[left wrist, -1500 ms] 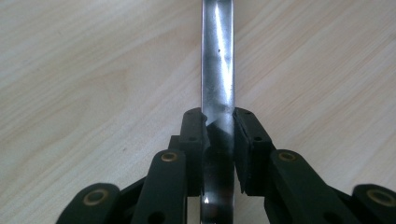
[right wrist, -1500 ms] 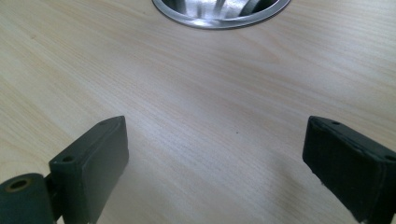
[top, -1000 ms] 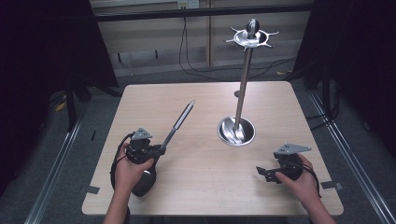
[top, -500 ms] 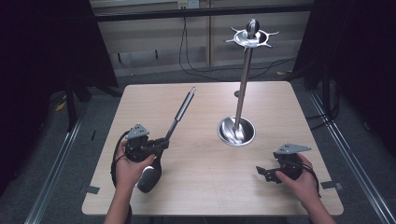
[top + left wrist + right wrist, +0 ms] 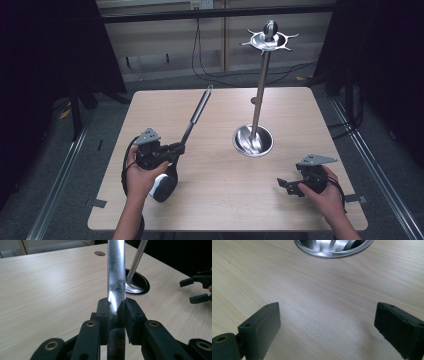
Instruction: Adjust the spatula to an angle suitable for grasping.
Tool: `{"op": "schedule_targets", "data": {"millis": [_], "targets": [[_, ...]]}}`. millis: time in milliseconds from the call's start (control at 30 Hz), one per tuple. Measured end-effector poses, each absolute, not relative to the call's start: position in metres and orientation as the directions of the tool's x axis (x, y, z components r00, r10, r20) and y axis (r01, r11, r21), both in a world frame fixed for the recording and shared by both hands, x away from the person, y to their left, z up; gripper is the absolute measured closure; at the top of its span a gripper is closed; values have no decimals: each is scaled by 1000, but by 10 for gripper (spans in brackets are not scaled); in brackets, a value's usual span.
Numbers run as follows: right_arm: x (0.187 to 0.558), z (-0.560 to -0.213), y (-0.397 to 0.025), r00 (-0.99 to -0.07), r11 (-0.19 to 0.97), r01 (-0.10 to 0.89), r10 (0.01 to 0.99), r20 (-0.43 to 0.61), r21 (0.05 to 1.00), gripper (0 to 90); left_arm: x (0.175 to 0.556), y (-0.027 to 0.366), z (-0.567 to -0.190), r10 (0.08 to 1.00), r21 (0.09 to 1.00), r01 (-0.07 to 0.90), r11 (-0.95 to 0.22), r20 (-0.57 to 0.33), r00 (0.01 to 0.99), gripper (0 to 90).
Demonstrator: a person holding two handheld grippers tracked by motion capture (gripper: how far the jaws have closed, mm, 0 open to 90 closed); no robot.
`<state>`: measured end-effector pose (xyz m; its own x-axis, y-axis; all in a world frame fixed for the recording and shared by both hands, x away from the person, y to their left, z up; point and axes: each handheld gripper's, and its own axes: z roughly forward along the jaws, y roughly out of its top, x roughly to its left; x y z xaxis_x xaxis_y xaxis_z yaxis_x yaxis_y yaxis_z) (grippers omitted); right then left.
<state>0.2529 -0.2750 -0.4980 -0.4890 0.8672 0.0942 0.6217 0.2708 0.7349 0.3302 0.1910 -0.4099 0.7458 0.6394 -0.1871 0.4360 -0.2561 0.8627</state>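
Left gripper (image 5: 176, 148) pinches a long shiny steel ladle (image 5: 192, 120), handle pointing toward 1 o'clock above the pale wooden tabletop (image 5: 220, 200). Right gripper (image 5: 286, 185), at 4 o'clock, jaws spread wide.

Left gripper (image 5: 176, 149) clamped, right gripper (image 5: 286, 185) agape

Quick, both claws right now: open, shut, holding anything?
Left claw: shut on the metal ladle handle, bowl end hanging by the hand.
Right claw: open, holding nothing, low over the table near the stand base.
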Motion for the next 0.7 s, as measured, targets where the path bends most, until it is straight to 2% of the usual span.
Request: {"op": "schedule_targets", "data": {"millis": [700], "targets": [[254, -499, -274, -488, 270, 622, 868, 94, 735, 64, 337, 181, -377, 589, 880, 402, -251, -191, 786, 753]]}}
